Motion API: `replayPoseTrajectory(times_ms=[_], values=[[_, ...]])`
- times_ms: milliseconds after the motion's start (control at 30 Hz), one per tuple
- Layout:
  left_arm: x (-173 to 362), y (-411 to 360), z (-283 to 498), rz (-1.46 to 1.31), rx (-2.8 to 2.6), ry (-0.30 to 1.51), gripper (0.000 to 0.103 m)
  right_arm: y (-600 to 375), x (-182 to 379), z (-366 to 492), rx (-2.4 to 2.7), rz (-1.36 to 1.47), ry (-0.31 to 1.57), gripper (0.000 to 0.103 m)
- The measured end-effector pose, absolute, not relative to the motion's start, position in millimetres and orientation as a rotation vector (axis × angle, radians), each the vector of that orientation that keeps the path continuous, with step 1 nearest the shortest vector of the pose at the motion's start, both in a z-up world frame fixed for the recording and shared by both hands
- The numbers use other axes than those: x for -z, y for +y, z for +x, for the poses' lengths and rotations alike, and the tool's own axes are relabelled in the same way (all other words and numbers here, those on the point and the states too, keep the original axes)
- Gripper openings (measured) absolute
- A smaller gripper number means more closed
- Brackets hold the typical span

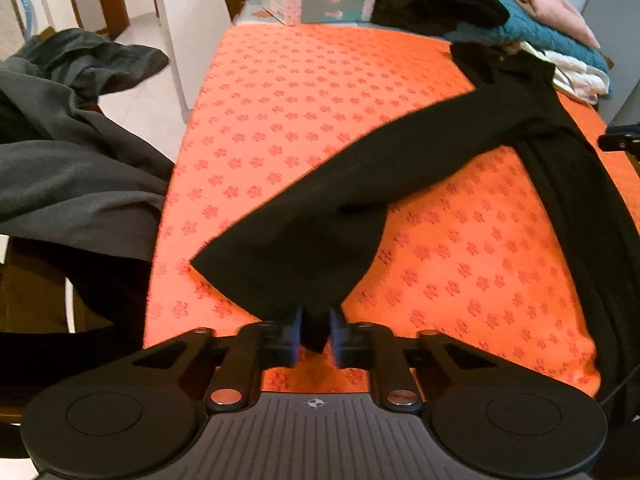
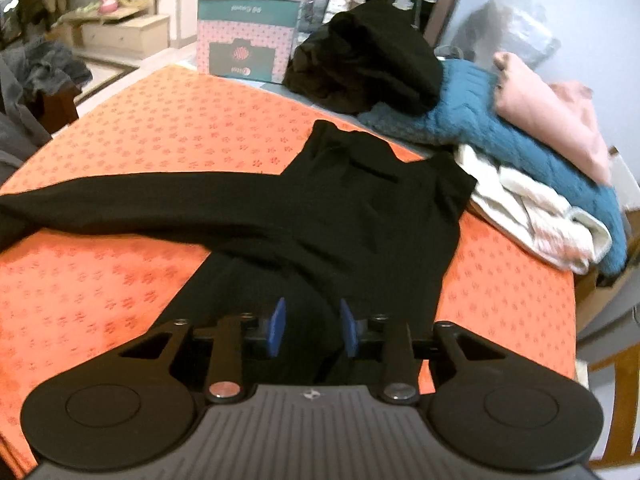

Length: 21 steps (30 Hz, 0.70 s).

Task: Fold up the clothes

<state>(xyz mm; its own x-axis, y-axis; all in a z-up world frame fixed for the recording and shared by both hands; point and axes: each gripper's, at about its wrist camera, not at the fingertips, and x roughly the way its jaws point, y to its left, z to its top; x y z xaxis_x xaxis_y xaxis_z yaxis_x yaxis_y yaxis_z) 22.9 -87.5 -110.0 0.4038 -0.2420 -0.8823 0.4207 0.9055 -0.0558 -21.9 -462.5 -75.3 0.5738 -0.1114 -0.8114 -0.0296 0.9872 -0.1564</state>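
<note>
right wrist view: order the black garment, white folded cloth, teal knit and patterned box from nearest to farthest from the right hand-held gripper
1. Black garment: lies right under the right hand-held gripper, centre.
2. White folded cloth: off to the right, at the mat's edge.
3. Teal knit: behind the white cloth, on the right.
4. Patterned box: far end of the table, left of centre.

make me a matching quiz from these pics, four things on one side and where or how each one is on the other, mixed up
Things:
1. black long-sleeved top
2. pink folded garment
3. teal knitted sweater
4. right gripper

Place or state:
A. lies under the pink one in the stack at the far right of the table
B. jaws apart, over the black fabric
C. spread on the orange towel, one sleeve end pinched in the left gripper
D. top of the stack

Pairs: 1-C, 2-D, 3-A, 4-B
</note>
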Motion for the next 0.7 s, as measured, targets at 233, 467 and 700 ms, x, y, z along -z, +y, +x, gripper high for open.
replayPoseTrajectory(times_ms=[233, 467, 700], values=[[72.1, -71.1, 41.0, 0.151, 0.356, 0.972, 0.009, -451.1, 99.2, 16.3, -0.031, -0.320, 0.984, 0.020], [24.1, -52.9, 84.6, 0.154, 0.322, 0.875, 0.005, -444.6, 82.2, 10.3, -0.083, -0.428, 0.935, 0.000], [12.8, -45.9, 85.3, 0.235, 0.406, 0.892, 0.005, -439.3, 73.7, -9.1, -0.209, -0.532, 0.987, 0.000]])
